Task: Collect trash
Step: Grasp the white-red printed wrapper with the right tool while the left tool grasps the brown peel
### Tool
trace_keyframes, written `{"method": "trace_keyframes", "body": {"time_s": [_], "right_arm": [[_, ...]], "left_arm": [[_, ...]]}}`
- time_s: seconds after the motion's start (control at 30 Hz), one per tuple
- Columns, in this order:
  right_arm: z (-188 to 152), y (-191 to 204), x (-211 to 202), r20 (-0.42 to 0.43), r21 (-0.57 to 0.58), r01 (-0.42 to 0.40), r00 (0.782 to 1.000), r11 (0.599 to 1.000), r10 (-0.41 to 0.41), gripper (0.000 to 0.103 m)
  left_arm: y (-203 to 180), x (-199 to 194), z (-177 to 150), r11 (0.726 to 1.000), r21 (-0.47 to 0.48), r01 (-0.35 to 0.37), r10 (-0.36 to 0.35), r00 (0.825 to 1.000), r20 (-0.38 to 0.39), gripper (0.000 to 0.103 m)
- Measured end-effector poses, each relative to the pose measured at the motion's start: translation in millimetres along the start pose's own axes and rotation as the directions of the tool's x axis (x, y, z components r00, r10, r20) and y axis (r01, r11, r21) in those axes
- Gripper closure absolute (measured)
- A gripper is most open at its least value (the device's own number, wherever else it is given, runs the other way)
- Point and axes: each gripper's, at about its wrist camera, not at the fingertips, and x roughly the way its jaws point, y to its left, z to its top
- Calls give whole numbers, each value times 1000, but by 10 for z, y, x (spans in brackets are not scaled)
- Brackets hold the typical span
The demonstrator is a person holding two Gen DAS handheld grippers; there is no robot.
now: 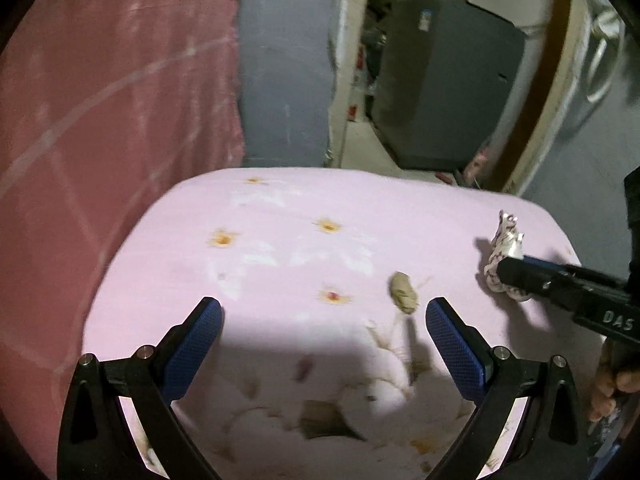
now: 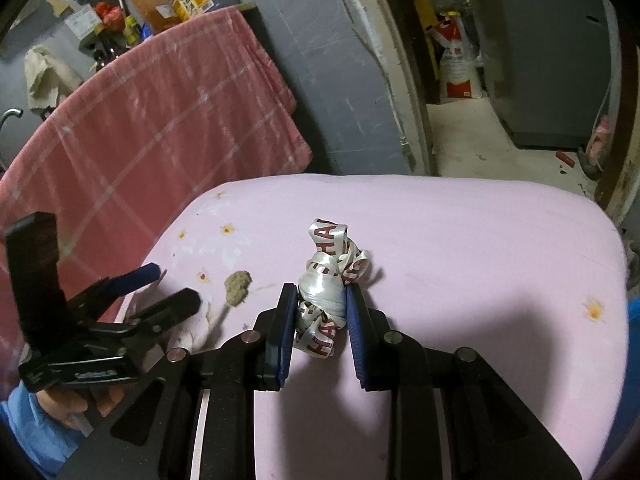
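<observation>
A crumpled white ribbon (image 2: 326, 284) with red letters lies on the pink flowered sheet (image 2: 460, 248). My right gripper (image 2: 322, 294) is shut on the ribbon, both blue pads pressing its sides. The ribbon (image 1: 505, 252) also shows at the right of the left wrist view, held at the tip of the right gripper (image 1: 506, 270). A small greenish-brown wad (image 1: 403, 293) sits on the sheet just beyond my left gripper (image 1: 323, 312), which hangs open above the sheet with nothing between its fingers. The same wad (image 2: 237, 281) lies to the left of the ribbon, near the left gripper (image 2: 170, 284).
A red checked mattress (image 2: 152, 128) leans against the grey wall on the left. Beyond the bed's far edge is a doorway with a grey cabinet (image 1: 448, 80) and a printed sack (image 2: 460, 68) on the floor. A cluttered shelf (image 2: 132, 4) stands at the upper left.
</observation>
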Motion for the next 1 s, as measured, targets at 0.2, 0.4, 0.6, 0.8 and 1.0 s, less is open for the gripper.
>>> {"method": "trace_keyframes", "body": {"time_s": [0.2,0.4,0.6,0.8,1.0], "right_arm": [[-55,-105,-187,24,0,17,1000,1000,-17,81],[-123,-152,-290,38,-2,10,999,1000,-10,81],[-190,-178,-403,61,-10,13,998,1000,-12,81],[-245,-182,-463,77,-7,20,997,1000,-19,81],[-321,-161,-564,121,-6,25,992,1000,-24,81]], "left_arm": [[-238,101,10,996,88,12,-8,999,-39,16],[-359,186,58,992,120,26,-19,998,-62,44],[-430,237,73,989,142,43,-33,997,-73,81],[-434,230,67,987,152,46,-36,997,-71,89],[-383,63,41,986,139,87,-88,996,0,89]]}}
